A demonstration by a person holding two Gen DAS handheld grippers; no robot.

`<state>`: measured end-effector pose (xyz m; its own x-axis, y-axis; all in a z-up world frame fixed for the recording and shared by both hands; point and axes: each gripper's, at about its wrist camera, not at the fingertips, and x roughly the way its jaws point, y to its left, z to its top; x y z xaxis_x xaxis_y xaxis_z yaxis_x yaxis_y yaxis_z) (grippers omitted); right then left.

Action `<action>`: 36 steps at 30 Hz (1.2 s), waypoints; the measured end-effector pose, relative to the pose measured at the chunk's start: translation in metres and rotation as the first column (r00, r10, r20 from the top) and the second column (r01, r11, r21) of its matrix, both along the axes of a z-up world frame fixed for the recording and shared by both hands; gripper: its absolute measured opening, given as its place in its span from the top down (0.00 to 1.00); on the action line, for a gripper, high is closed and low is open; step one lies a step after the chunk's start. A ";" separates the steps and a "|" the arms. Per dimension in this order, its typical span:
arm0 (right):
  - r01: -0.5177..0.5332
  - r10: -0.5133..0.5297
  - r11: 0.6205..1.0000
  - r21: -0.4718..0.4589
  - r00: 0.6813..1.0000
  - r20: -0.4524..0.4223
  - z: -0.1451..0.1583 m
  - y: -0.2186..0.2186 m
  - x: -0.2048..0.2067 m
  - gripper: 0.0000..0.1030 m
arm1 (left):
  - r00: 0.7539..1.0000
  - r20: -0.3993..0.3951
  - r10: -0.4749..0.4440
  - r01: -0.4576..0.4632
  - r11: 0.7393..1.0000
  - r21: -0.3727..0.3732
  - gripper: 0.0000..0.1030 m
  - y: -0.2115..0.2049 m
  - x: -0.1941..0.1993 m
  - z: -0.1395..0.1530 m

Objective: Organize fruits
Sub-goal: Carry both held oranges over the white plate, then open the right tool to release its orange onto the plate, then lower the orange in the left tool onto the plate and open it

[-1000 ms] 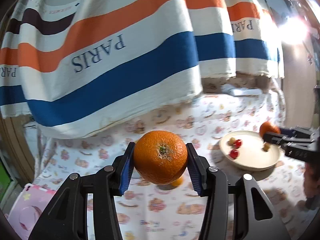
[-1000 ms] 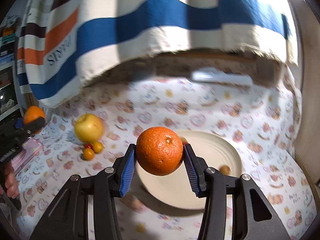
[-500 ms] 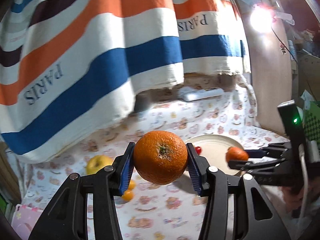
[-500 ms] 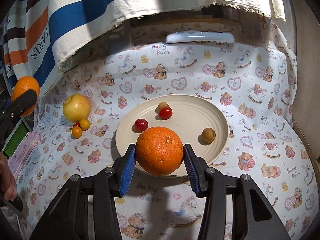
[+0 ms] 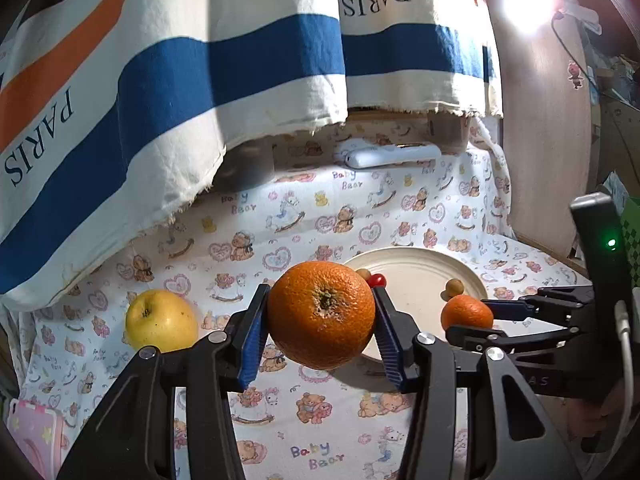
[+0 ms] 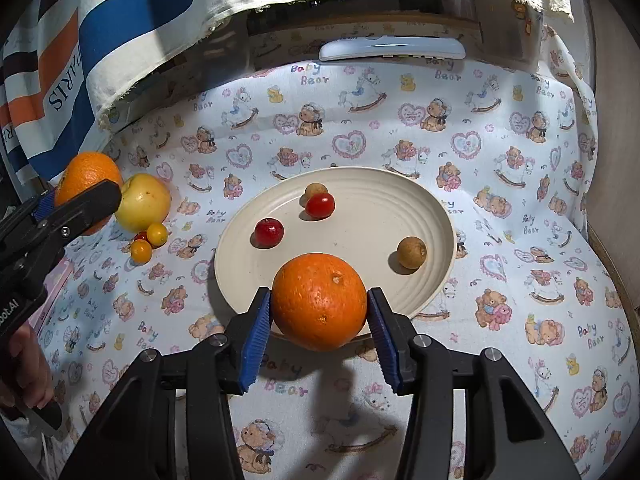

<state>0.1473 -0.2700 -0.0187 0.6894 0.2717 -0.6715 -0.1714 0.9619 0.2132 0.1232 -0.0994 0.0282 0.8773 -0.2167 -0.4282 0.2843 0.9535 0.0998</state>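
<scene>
My left gripper [image 5: 320,316] is shut on an orange [image 5: 321,314], held above the printed cloth left of the cream plate [image 5: 420,276]. My right gripper [image 6: 318,308] is shut on a second orange [image 6: 319,301], low over the near rim of that plate [image 6: 360,188]. On the plate lie two small red fruits [image 6: 269,232], [image 6: 320,205] and two small brown fruits [image 6: 411,253]. A yellow apple [image 6: 143,202] and small yellow-orange fruits [image 6: 141,250] rest on the cloth left of the plate. The right gripper also shows in the left wrist view [image 5: 468,316], the left one in the right wrist view [image 6: 86,192].
A striped "PARIS" cloth [image 5: 200,64] hangs over the back. A white oblong device [image 6: 392,49] lies at the far edge. A pink object [image 5: 32,436] sits at the near left. A wooden panel [image 5: 544,152] bounds the right side. A hand [image 6: 20,372] grips the left tool.
The left gripper has swung right with its orange, bringing apple and plate into its view. The right gripper has come down with its orange towards the plate's near rim.
</scene>
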 end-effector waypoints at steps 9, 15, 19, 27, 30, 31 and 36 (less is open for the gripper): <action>-0.004 0.004 1.000 0.004 1.000 -0.010 -0.002 0.000 0.001 0.52 | 1.000 -0.021 0.005 -0.005 1.000 -0.002 0.54 0.002 0.005 -0.006; 0.015 -0.015 1.000 0.007 1.000 0.019 0.004 -0.002 -0.003 0.52 | 1.000 -0.023 -0.005 0.006 1.000 0.008 0.54 -0.001 0.004 -0.008; 0.036 -0.036 0.999 0.002 0.998 0.050 0.011 -0.005 -0.006 0.48 | 0.999 -0.035 -0.018 0.019 1.000 0.010 0.54 -0.004 0.005 -0.009; 0.083 -0.083 0.997 0.003 0.993 0.078 0.017 -0.015 -0.008 0.48 | 0.981 -0.168 -0.101 0.098 0.995 -0.026 0.53 -0.017 0.022 -0.024; 0.101 -0.101 0.995 0.009 0.992 0.074 0.016 -0.020 -0.007 0.48 | 0.968 -0.210 -0.136 0.131 0.991 -0.038 0.53 -0.025 0.027 -0.031; 0.108 -0.109 0.994 0.010 0.992 0.071 0.016 -0.022 -0.007 0.48 | 0.965 -0.220 -0.143 0.137 0.990 -0.041 0.54 -0.028 0.028 -0.033; 0.134 -0.136 0.990 0.032 0.989 0.065 0.016 -0.031 -0.005 0.48 | 0.943 -0.285 -0.173 0.159 0.985 -0.070 0.53 -0.036 0.041 -0.043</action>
<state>0.1419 -0.3008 -0.0030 0.7643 0.1911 -0.6159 -0.0556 0.9711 0.2323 0.1641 -0.1351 -0.0144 0.6673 -0.3742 -0.6440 0.4493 0.8918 -0.0526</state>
